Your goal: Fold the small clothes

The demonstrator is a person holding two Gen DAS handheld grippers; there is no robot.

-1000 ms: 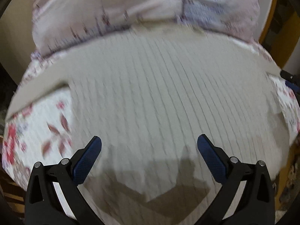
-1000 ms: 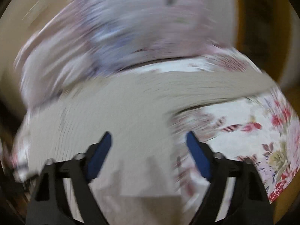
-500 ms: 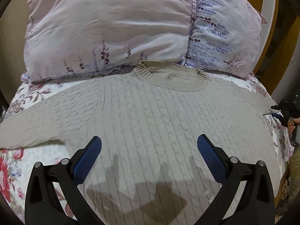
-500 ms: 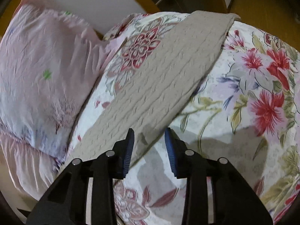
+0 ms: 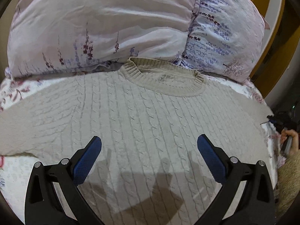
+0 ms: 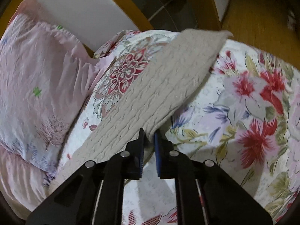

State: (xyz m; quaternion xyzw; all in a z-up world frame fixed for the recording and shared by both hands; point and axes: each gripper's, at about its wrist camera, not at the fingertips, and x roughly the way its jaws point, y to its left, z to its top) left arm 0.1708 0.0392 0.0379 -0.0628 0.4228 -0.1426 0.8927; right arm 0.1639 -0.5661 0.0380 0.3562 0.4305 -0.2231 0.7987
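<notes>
The right hand-held gripper (image 6: 149,136) has its blue-padded jaws drawn almost together on the lower edge of one sleeve (image 6: 165,86) of the beige cable-knit sweater (image 5: 142,123), pinching only a thin lip of knit near the sleeve's mid-length, while the cuff end lies farther off toward the edge of the bed. The left hand-held gripper (image 5: 149,150) hovers with its jaws spread wide over the sweater's chest, holding nothing. The sweater lies flat and face up on the floral bedsheet (image 6: 243,103), its ribbed round collar (image 5: 165,82) just beside the pale pink and lavender pillows (image 5: 112,28) at the head of the bed; the other sleeve stretches toward the left of the left wrist view. The grip looks shallow to me, so the knit may slip out as soon as the sleeve is lifted and carried across the body. Because the hold is not at the cuff, the free end of the sleeve could droop and double under itself, leaving a crooked fold. A hard pull could drag the whole sweater sideways across the smooth sheet or toward the bed's edge, since nothing pins the body down. Whether the pads also caught the bedsheet beneath I cannot tell; if they did, the sheet would rise with the sleeve and rumple the layout.
</notes>
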